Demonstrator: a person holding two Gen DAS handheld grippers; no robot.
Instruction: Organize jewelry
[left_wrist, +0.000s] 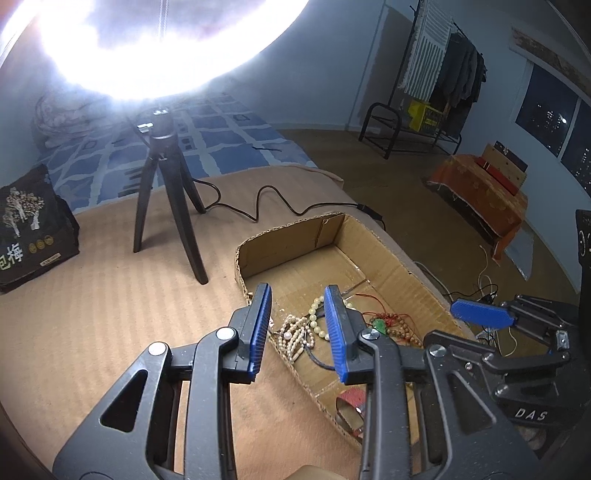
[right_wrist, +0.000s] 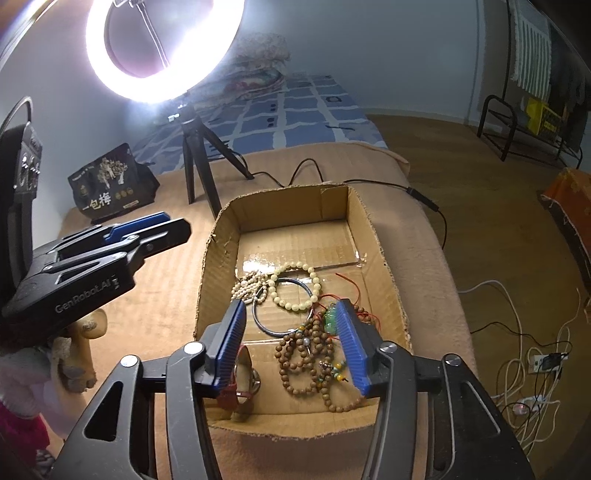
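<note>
In the left wrist view, the left gripper stands over the near left wall of a cardboard box. Its blue pads are a narrow gap apart and nothing is pressed between them. Seen through this gap, lower in the box, lies a pale bead bracelet, and just left of it, under the left finger, a bundle of small pearl strands. Right of the right finger there is a green pendant with red cord and some brown wooden beads. Far right of the jaws the right gripper comes in from the side; from here I cannot tell how wide it is. Beyond the left finger, a black tripod stands on the tan cover under a very bright ring light.

In the right wrist view, the right gripper hangs above the open box, jaws moderately apart, with nothing clamped. Between the fingers, on the box floor, lie a metal bangle and brown wooden bead strings. The green pendant is just beside the right finger. Ahead of the fingertips lies the pale bead bracelet, and the pearl strands are ahead of the left finger. Far left of the jaws the left gripper reaches toward the box.
</note>
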